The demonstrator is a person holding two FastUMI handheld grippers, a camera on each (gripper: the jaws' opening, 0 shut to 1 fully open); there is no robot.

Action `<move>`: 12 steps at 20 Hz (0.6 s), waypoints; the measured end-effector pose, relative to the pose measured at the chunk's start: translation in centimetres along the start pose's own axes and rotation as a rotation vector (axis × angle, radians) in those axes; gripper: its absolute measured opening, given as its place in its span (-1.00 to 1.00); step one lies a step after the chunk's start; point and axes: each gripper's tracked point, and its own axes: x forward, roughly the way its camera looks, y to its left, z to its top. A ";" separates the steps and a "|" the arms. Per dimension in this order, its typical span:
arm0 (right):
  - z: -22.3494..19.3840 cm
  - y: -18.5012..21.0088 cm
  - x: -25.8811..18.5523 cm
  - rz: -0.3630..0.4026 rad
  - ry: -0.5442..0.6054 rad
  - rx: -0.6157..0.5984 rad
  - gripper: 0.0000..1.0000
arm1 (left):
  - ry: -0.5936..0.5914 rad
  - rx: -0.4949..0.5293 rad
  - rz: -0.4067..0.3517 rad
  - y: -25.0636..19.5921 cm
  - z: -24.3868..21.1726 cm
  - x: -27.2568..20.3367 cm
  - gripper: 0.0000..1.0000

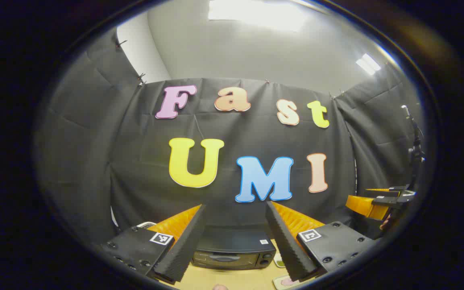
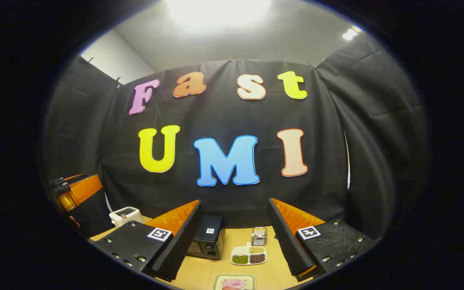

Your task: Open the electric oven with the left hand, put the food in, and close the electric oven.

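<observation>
The left gripper (image 1: 236,241) is held with its fingers spread apart and nothing between them, and the black electric oven (image 1: 234,253), door shut, is seen between them on the wooden table (image 1: 232,280). The right gripper (image 2: 234,241) is likewise held wide apart and empty above the table, where the oven, a divided dish (image 2: 249,255) and the food (image 2: 234,283) on a tray (image 2: 220,282) are seen. No writing on the oven's small white sticker can be read.

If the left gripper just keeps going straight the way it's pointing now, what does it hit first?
Probably the black electric oven, which sits between the open fingers of the left gripper, door shut. Nothing shows in between, though the depth is hard to judge.
</observation>
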 end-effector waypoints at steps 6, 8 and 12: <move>-0.1 0.8 0.2 0.004 -0.005 0.010 0.96 | 0.035 -0.002 -0.019 -0.5 -1.4 0.6 0.97; 0.0 1.3 0.3 -0.024 -0.013 0.015 0.96 | 0.049 0.002 -0.038 -0.2 -1.4 0.9 1.00; -1.2 1.8 0.1 -0.078 0.016 0.025 0.96 | 0.056 -0.020 -0.075 1.3 -2.6 1.9 1.00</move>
